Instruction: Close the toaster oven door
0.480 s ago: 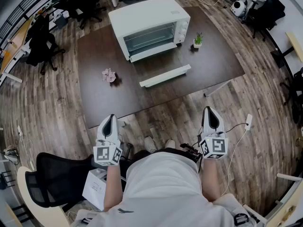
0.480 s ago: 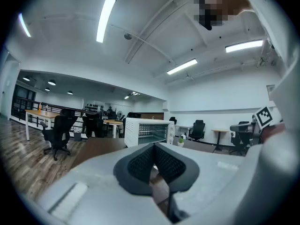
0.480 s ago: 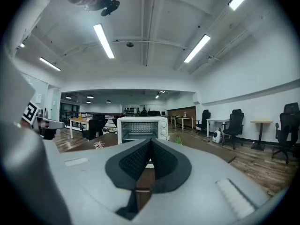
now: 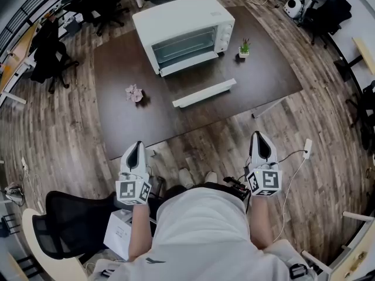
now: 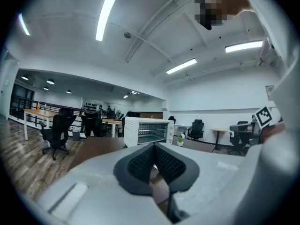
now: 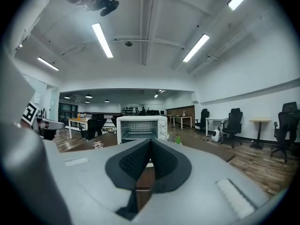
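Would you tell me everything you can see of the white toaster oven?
The toaster oven is a white, metal-looking box standing upright at the far side of the dark brown table. Its front faces the table's near side, showing a wide opening with a wire rack inside and a column of knobs at the right end. A white bar ahead of it looks like the lowered door's handle edge. Only the table touches it.

A dark brown table [image 4: 258,69] stands on the wood floor [image 4: 76,133]. A white toaster oven [image 4: 183,31] sits at its far side. Just right of the oven is a small plant [image 4: 244,48] in a pot. In front of the oven lies a long white bar [image 4: 204,93] — and off to the oven's front left, a little pink flower [image 4: 134,93].
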`<action>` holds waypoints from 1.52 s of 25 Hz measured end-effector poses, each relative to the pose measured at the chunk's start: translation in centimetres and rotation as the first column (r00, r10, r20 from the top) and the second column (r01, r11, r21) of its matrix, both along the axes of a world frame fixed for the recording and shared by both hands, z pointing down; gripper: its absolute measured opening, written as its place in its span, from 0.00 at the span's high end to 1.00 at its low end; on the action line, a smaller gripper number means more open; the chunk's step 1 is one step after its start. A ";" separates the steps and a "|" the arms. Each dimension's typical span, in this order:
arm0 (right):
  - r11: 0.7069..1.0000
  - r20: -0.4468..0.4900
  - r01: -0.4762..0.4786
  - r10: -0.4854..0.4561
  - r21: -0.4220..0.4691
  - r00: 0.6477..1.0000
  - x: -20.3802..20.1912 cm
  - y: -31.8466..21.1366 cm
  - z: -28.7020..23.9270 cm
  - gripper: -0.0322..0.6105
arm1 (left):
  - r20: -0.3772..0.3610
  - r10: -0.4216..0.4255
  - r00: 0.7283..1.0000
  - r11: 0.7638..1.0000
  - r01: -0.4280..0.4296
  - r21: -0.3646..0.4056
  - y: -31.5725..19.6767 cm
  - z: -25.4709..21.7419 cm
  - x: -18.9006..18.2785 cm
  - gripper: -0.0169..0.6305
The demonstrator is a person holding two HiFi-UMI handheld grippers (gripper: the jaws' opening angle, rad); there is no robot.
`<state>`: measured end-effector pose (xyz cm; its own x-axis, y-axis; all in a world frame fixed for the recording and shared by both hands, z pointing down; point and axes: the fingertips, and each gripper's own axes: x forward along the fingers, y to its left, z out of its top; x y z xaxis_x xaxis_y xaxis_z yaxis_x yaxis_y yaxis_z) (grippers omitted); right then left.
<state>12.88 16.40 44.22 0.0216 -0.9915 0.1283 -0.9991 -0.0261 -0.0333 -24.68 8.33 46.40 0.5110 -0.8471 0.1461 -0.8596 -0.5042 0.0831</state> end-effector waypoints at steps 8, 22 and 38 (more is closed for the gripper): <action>1.000 -0.009 -0.017 0.017 -0.010 1.000 -0.4 -1.1 -0.2 0.95 | -0.020 0.011 1.000 1.000 -0.011 -0.013 -1.1 0.2 -0.4 0.97; 0.998 -0.042 -0.041 0.038 -0.054 0.998 -1.5 -4.0 0.1 0.95 | -0.026 0.055 0.998 0.997 -0.057 -0.054 -5.2 1.7 -1.1 0.97; 0.993 -0.003 0.117 -0.117 -0.029 0.993 7.9 -21.1 1.4 0.95 | -0.009 -0.130 0.991 0.991 0.130 -0.010 -17.1 0.3 5.4 0.97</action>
